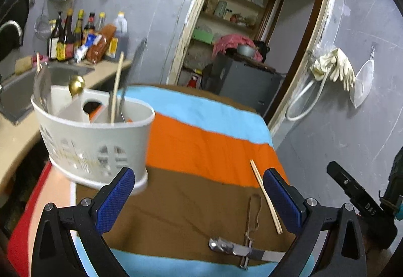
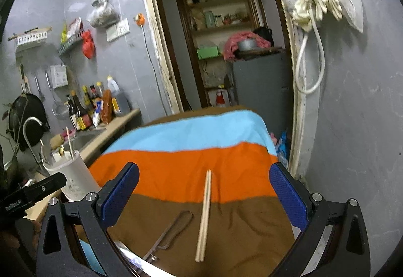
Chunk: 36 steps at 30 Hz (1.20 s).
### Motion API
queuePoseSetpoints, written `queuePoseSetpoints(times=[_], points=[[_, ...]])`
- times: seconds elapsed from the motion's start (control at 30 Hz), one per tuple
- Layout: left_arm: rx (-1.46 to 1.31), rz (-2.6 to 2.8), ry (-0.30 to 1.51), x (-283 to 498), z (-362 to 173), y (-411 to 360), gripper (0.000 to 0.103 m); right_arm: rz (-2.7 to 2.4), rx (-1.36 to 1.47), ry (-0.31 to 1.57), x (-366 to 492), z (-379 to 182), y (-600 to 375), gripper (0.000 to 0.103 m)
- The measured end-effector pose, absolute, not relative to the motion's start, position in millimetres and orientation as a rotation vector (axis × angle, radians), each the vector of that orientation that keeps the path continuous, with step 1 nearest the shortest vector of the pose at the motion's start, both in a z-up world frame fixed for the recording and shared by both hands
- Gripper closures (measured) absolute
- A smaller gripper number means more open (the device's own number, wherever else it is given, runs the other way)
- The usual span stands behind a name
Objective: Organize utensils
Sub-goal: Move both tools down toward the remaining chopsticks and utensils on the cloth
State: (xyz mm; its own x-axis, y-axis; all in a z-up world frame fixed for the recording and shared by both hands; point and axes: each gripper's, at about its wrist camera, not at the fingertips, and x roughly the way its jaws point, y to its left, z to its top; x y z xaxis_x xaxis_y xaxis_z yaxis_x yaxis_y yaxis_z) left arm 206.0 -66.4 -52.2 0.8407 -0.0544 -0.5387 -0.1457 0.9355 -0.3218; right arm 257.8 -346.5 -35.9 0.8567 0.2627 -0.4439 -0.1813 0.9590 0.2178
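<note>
Jaws wide; caddy (image 1: 95, 148) holding utensils (image 1: 117, 90)

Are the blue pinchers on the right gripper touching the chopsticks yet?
Apart. The right wrist view shows the chopsticks lying on the striped cloth, with bare cloth between them and each blue finger pad of the open right gripper.

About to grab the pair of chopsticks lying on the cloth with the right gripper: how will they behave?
The chopsticks look thin, stiff and probably light. They are two loose sticks lying side by side, so one may slip free or they may scissor apart. The soft, wrinkled cloth likely stops rolling, but could bunch under the open right gripper.
</note>
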Motion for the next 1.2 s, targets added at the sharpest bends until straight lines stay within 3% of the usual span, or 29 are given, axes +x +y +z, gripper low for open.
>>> queuePoseSetpoints(times=[0.27,0.37,0.43,0.53,0.63,0.87,0.97,1.2], points=[[-0.441,0.010,0.697,205,-86,-80,0.002,0.233,0.187,0.583,270,-67,-359,0.002],[-0.472,-0.018,0.755,205,-99,-87,0.015,0.228,0.197,0.605,275,-76,-362,0.002],[-0.489,-0.036,0.810,206,-111,-92,0.030,0.227,0.198,0.618,277,-81,-363,0.002],[-0.514,-0.031,0.868,209,-124,-94,0.042,0.231,0.200,0.631,279,-86,-363,0.002],[-0.547,-0.024,0.917,210,-136,-95,0.052,0.235,0.204,0.646,283,-92,-362,0.002],[-0.591,-0.042,0.949,217,-149,-99,0.059,0.249,0.216,0.671,289,-102,-364,0.002],[-0.578,-0.051,0.955,223,-151,-101,0.075,0.262,0.218,0.681,293,-106,-361,0.003],[-0.519,-0.104,0.934,240,-143,-114,0.086,0.314,0.229,0.776,313,-131,-354,0.031]])
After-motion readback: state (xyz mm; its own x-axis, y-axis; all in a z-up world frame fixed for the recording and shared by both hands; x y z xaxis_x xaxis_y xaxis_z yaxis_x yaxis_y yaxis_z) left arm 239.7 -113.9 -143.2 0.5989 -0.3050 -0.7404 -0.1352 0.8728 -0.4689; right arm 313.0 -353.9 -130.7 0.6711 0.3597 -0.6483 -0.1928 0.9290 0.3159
